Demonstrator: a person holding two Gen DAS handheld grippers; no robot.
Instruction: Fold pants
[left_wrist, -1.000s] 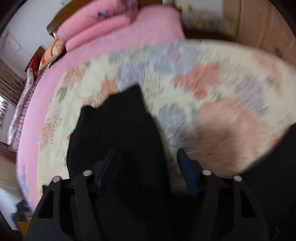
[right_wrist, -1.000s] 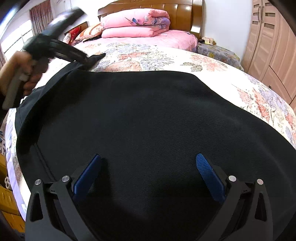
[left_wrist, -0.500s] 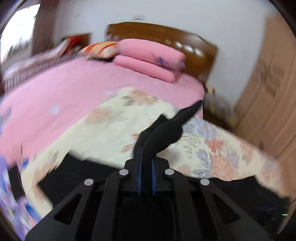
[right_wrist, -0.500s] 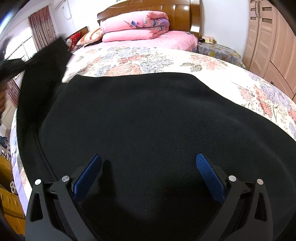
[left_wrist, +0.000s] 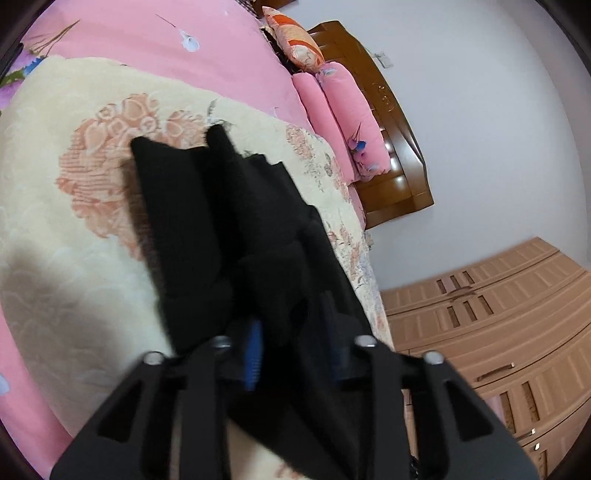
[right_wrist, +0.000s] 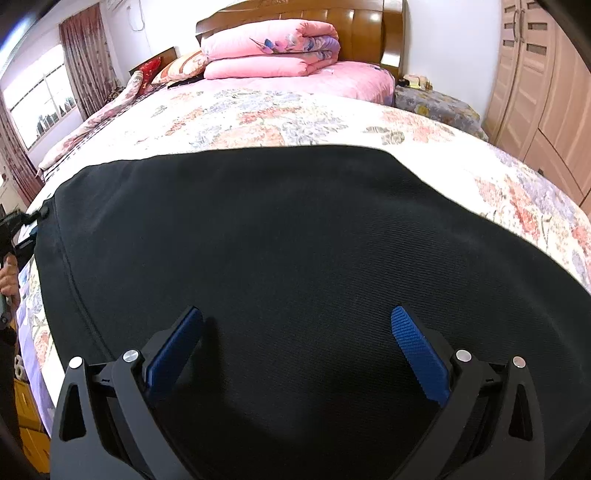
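bunched pants (left_wrist: 236, 236) left, spread flat right

pants (right_wrist: 295, 258): near and right parts cut off by the frame edge
left gripper (left_wrist: 295, 343): blurred; bunched black cloth hides its right finger's pad
person's hand (right_wrist: 9, 275): cut by left edge
nightstand items (right_wrist: 415, 79): too small to tell

- The left gripper (left_wrist: 295, 354), jaws just opening, has bunched black pants (left_wrist: 229, 229) between its blue pads.
- The pants lie on the floral bedspread (left_wrist: 74, 240), toward the headboard (left_wrist: 399, 147).
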